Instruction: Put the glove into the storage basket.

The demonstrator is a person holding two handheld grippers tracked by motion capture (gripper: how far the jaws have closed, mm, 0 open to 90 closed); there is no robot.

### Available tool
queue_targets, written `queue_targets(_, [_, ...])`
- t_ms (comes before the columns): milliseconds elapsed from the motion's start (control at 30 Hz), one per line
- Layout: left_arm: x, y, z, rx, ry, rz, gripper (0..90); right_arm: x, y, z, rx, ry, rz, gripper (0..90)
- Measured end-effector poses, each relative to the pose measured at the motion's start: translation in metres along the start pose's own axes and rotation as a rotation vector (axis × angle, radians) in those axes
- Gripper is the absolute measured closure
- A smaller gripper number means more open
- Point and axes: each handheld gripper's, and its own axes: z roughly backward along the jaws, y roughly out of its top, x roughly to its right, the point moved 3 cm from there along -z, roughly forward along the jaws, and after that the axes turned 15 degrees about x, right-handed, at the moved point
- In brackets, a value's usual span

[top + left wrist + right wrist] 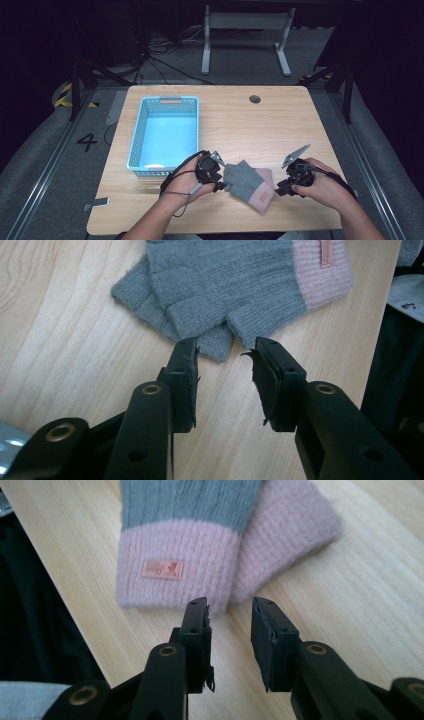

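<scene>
A pair of grey gloves with pink cuffs lies stacked flat on the wooden table, between the two hand-held grippers. The left gripper sits at the gloves' fingertip end, held low over the table by the left hand, forearm coming in from the near edge and angled toward the gloves. In the left gripper view its jaws stand apart with bare wood between them, the glove fingertips just ahead of the tips. The right gripper faces the cuff end, the right hand wrapped over it; its jaws are parted and empty, the pink cuffs just beyond them. A blue basket stands beyond the left gripper.
</scene>
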Motion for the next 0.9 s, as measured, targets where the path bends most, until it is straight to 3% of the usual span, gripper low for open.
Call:
queue_targets(167, [-0.002,0.000,-0.004,-0.015,0.005,-0.008,62.8,-0.002,-0.005,-0.004,-0.042,0.013,0.011,67.5])
queue_targets(367, [-0.003,0.000,-0.009,-0.022,0.008,-0.017,61.8,-0.003,-0.006,-0.009,-0.053,0.013,0.024,69.0])
queue_targets(467, [-0.004,-0.001,-0.017,-0.027,0.046,-0.011,60.9,-0.003,-0.007,-0.013,-0.055,0.014,0.028,69.4])
queue_targets(900, [-0.009,-0.005,-0.038,-0.055,0.111,0.029,58.2,-0.003,-0.007,-0.018,-0.059,0.014,0.031,68.1])
